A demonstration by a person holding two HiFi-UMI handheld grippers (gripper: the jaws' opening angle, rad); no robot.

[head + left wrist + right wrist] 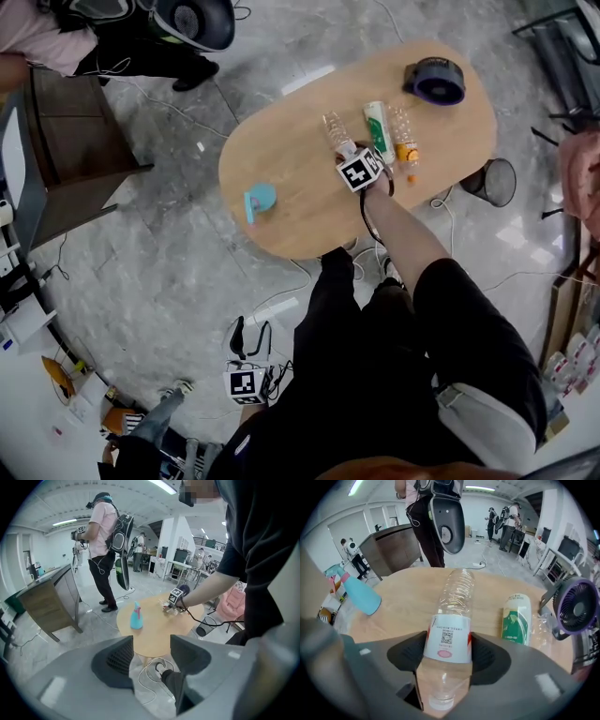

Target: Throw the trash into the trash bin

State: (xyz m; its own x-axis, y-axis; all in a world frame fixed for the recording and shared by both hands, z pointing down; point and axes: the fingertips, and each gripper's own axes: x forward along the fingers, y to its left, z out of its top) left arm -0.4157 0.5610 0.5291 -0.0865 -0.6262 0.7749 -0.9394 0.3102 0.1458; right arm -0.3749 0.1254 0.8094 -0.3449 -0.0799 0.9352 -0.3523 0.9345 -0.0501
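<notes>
Right gripper [447, 657]: jaws closed against the clear bottle [449, 616], one pad on each side of its white label.
Clear bottle: lies on the oval wooden table [281, 159], cap end nearest the gripper's camera, body pointing away across the top.
Beside it: a green carton [516, 619] lies just to its right; past that, a second bottle [405, 141] with an orange band.
Also on the table: a teal spray bottle [358, 595] well to the left, and a purple fan [576, 609] at the far right end.
Trash bin [495, 181]: dark mesh, on the floor just off the table's right end.
Left gripper [151, 653]: jaws spread, nothing between them, held low and away from the table.
</notes>
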